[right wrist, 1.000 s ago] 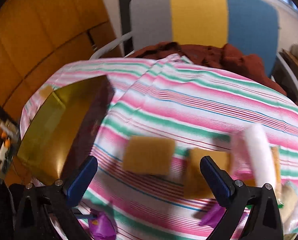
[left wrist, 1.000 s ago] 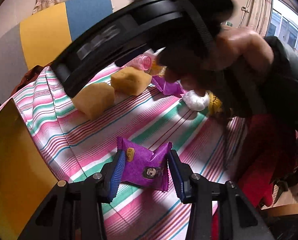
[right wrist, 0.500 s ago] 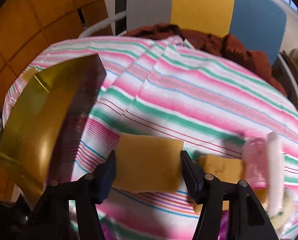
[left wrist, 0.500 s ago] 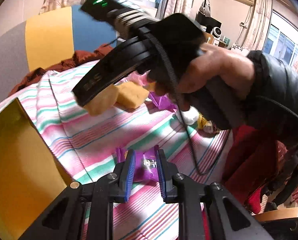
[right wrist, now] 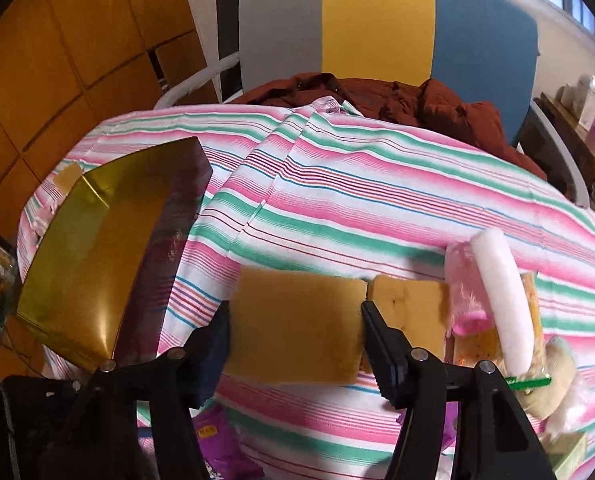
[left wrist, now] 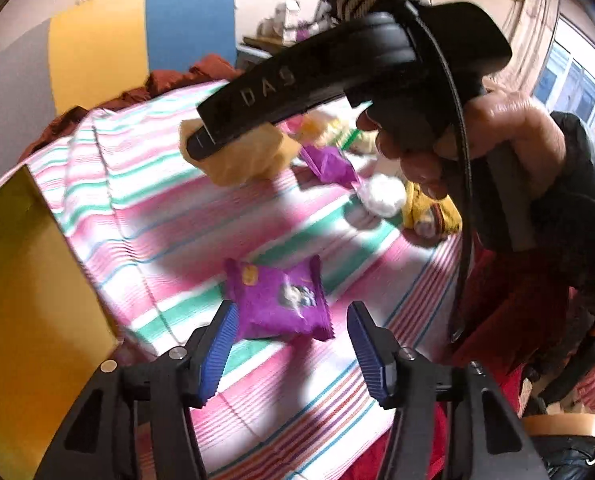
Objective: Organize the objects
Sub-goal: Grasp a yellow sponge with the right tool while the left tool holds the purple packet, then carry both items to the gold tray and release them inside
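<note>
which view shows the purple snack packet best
The left wrist view: the purple snack packet lies whole on the striped cloth, just ahead of the opening left gripper. The right wrist view shows only a purple scrap of it at the bottom edge, behind the gripper frame.

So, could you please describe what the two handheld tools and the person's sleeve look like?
Both tools are black plastic frames with silver pivot screws. The left tool has ribbed blue finger pads. The right tool has darker, navy-looking pads. Seen from the left wrist view, its curved black body bears pale "DAS" lettering, a thin black cable runs down it, and the sleeve is dark and jacket-like.
</note>
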Demonstrator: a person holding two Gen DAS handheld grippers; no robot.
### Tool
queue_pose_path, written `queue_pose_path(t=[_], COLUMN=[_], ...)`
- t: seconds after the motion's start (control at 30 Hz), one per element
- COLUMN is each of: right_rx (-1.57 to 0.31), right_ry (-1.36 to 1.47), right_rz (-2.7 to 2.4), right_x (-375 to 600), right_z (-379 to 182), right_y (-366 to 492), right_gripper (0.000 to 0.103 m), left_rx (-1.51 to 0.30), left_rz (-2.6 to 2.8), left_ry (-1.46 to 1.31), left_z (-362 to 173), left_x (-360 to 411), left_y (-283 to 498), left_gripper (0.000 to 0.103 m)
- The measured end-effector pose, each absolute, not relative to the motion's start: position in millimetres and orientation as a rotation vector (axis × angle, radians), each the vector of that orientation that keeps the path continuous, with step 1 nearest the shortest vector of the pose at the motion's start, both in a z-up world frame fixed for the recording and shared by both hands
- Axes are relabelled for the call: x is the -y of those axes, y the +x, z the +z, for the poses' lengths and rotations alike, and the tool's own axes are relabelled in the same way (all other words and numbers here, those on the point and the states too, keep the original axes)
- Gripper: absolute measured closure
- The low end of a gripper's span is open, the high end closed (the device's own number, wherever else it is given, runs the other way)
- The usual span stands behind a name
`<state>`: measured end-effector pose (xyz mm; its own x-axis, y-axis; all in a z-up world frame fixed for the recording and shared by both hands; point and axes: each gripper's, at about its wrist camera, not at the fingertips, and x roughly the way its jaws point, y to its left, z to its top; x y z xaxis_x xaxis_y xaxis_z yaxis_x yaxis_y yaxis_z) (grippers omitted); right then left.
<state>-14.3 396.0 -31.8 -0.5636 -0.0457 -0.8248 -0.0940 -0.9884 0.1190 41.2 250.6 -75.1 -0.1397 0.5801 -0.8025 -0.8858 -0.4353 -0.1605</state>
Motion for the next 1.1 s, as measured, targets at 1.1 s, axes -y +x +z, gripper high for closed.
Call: queue_pose_path(t=[1.1], right_rx=[-0.338], right_ry=[-1.323], right_rz=[2.790], right_x=[-420], right_z=[-33], right_y=[-3], right_gripper=[0.038], left_rx=[-0.361], left_rz=[1.867], left_ry=[-0.931], left_z=[-41], left_x=[-246], left_y=[41], left_gripper=[0.055])
